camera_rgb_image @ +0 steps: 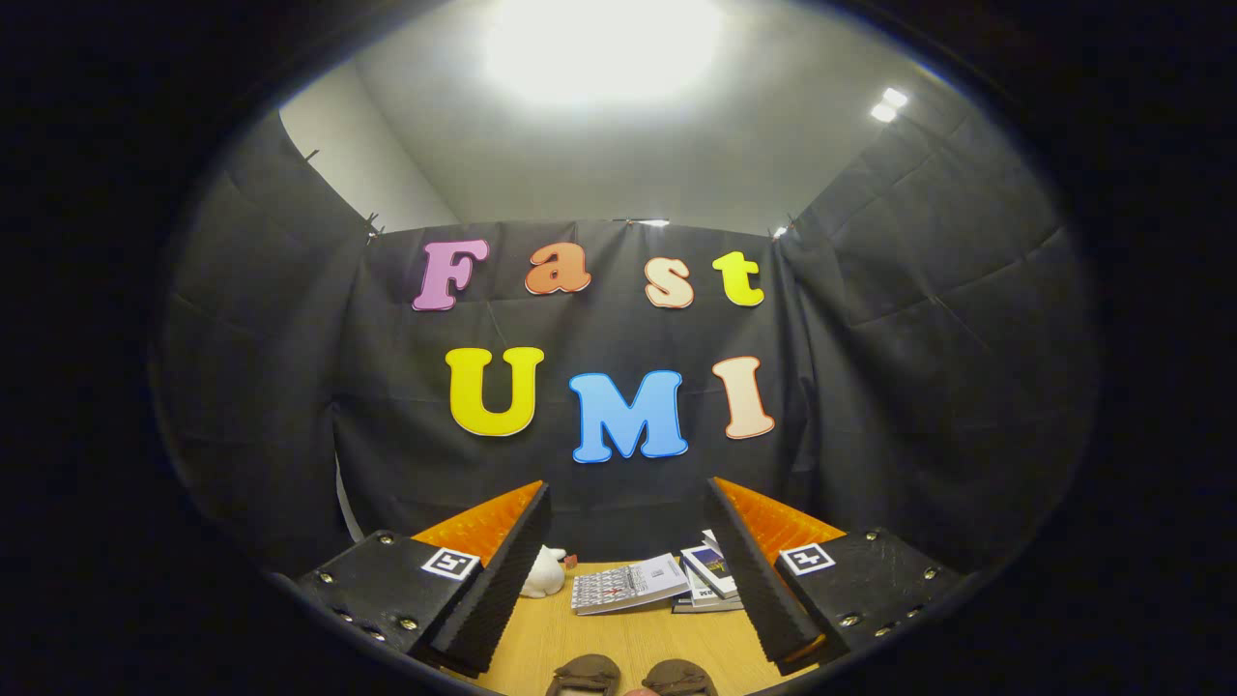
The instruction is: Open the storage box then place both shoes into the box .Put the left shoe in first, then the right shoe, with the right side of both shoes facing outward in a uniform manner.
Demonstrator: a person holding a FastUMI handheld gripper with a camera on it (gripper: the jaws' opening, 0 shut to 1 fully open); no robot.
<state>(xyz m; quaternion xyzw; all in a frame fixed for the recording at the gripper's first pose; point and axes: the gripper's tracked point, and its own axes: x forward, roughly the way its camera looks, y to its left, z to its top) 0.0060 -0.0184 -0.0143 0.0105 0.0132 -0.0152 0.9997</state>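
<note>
My gripper (pixel 628 570) is wide apart and holds nothing; the two brown shoes (pixel 630 676) at bottom middle look soft and light, so I'd pinch a heel rim.

Only the toes of the two brown shoes (pixel 630 675) show, the rest cut off below; the right finger (pixel 759 570) covers part of the stacked books (pixel 708 580); the small white figurine (pixel 544 572) is half hidden behind the left finger (pixel 498 580).

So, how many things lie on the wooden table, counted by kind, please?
Brown shoes: 2, low between the open tool's fingers
Books or booklets: about 3, in a pile
White figure: 1
Small red thing: 1
Total: about 7
</note>
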